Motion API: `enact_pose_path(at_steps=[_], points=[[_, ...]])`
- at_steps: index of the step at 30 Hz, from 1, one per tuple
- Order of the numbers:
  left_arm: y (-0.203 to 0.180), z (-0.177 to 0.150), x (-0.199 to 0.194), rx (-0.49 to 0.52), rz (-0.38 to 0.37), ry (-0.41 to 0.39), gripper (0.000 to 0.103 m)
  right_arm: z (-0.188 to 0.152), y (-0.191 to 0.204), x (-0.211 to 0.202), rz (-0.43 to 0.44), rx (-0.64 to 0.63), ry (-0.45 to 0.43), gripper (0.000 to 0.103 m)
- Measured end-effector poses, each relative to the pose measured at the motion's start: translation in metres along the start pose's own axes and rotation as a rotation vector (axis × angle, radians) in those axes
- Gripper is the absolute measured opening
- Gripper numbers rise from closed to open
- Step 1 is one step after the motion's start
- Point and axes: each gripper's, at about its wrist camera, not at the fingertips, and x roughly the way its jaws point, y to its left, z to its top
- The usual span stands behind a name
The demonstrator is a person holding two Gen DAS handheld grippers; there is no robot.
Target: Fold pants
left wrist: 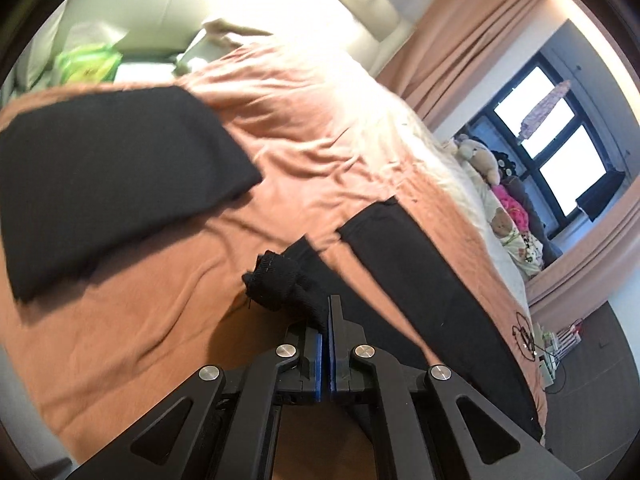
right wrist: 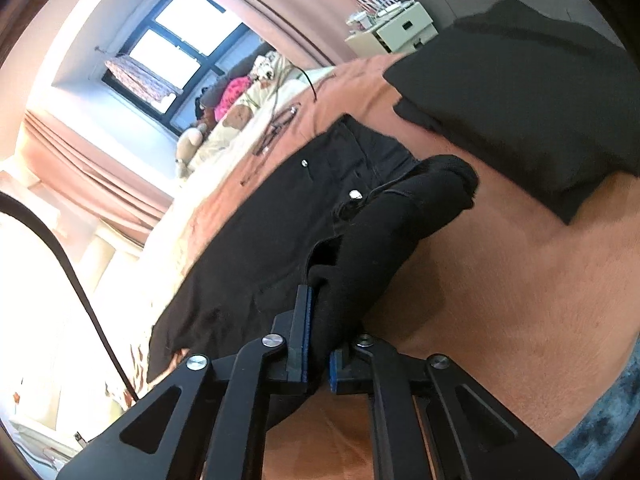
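Black pants (left wrist: 420,280) lie on an orange bedspread (left wrist: 160,300). My left gripper (left wrist: 326,312) is shut on a bunched edge of the pants (left wrist: 280,280) and holds it above the bed. In the right wrist view the pants (right wrist: 260,240) spread out to the left, with waist buttons showing. My right gripper (right wrist: 320,320) is shut on a thick fold of the pants (right wrist: 392,232), lifted above the bedspread (right wrist: 520,300).
A folded black garment lies on the bed, at the left in the left wrist view (left wrist: 112,184) and at the upper right in the right wrist view (right wrist: 528,96). Stuffed toys (left wrist: 484,160) sit by a window (left wrist: 560,152). A white cabinet (right wrist: 400,28) stands beyond the bed.
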Motion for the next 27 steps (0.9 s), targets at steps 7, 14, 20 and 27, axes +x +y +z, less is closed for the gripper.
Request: enact_pose_path(at_steps=[7, 14, 20, 27], points=[[-0.039, 0.033, 0.006, 0.058, -0.037, -0.028, 0.001, 0.011, 0.008, 0.001, 0.034, -0.010, -0.028, 0.000], [-0.078, 0.065, 0.024, 0.100, -0.059, -0.047, 0.001, 0.032, 0.017, 0.019, 0.078, -0.012, -0.055, 0.000], [-0.104, 0.089, 0.053, 0.119, -0.065, -0.054, 0.001, 0.053, 0.018, 0.045, 0.094, -0.015, -0.069, 0.000], [-0.127, 0.108, 0.101, 0.112, -0.056, -0.035, 0.001, 0.075, 0.030, 0.078, 0.082, -0.049, -0.077, 0.000]])
